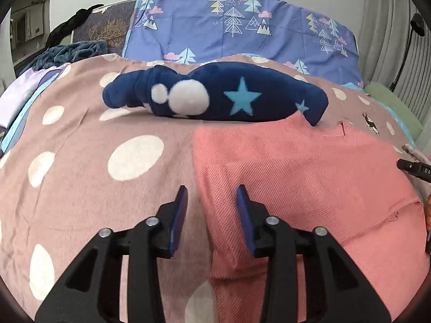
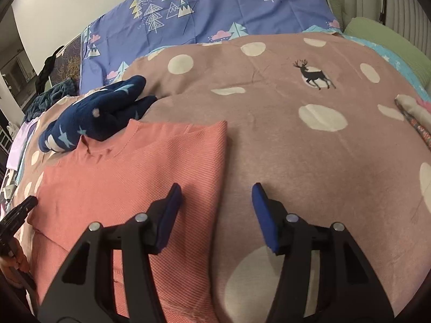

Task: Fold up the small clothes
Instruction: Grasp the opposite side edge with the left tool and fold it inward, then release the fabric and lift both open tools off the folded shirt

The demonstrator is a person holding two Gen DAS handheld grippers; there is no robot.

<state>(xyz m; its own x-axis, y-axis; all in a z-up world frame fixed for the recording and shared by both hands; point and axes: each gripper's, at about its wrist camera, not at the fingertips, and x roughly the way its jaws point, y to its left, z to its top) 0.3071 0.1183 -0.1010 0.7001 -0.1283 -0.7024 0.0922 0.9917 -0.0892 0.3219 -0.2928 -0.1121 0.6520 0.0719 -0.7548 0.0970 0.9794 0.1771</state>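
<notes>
A: Left wrist view, entry one. What was recorded for the left gripper [image 1: 211, 196]?

B: Its jaws were noted partly apart, nothing clamped between the blue pads [image 1: 180, 215]. It was held above the left edge of the pink knit garment [image 1: 296, 177], one finger over the garment, the other over the dotted blanket [image 1: 80, 140]. Contact with the cloth could not be confirmed.

A: And the garment's place?

B: It was seen spread flat on the blanket, toward the blanket's right side. Behind it, at its far edge and partly overlapping it, a navy fleece piece with stars [image 1: 215, 94] was lying bunched up. A blue tree-print cover [image 1: 242, 27] was observed beyond the blanket's far edge. At the picture's right edge a black tip of the other tool was visible.

A: Right wrist view, entry two.

B: The right gripper [image 2: 216, 192] was recorded with jaws about half apart and empty. It was straddling the right edge of the pink knit garment [image 2: 134, 167]: left finger over the knit, right finger over the dotted blanket [image 2: 309, 148]. The navy fleece piece with stars [image 2: 102, 113] was noted past the garment's far left corner. A deer motif [image 2: 313, 75] was seen on the blanket further back, and a green cushion [image 2: 382, 40] past the blanket's far right corner.
</notes>
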